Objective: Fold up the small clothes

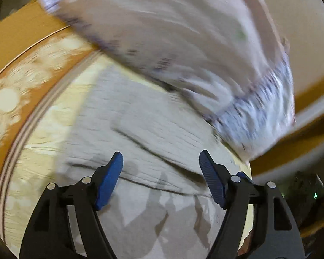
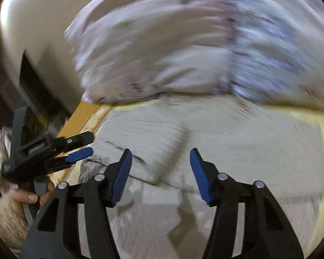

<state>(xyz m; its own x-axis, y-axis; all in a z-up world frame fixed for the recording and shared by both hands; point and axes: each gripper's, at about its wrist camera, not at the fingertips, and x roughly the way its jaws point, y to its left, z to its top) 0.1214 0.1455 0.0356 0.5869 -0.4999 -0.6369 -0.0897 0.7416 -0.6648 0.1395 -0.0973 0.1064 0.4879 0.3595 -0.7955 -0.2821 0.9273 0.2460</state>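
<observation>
Both views are smeared with blur. The left gripper (image 1: 161, 159) hangs with its blue pads spread apart, nothing between them; the right gripper (image 2: 161, 156) gapes the same way. A gray folded cloth (image 1: 144, 133) fills the frame's centre, pale bedding (image 2: 162, 43) heaped along the top

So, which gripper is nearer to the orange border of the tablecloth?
Left. The left gripper is beside the orange border, at the edge of the grey garment; the right gripper hangs over the garment's middle, farther away.
</observation>
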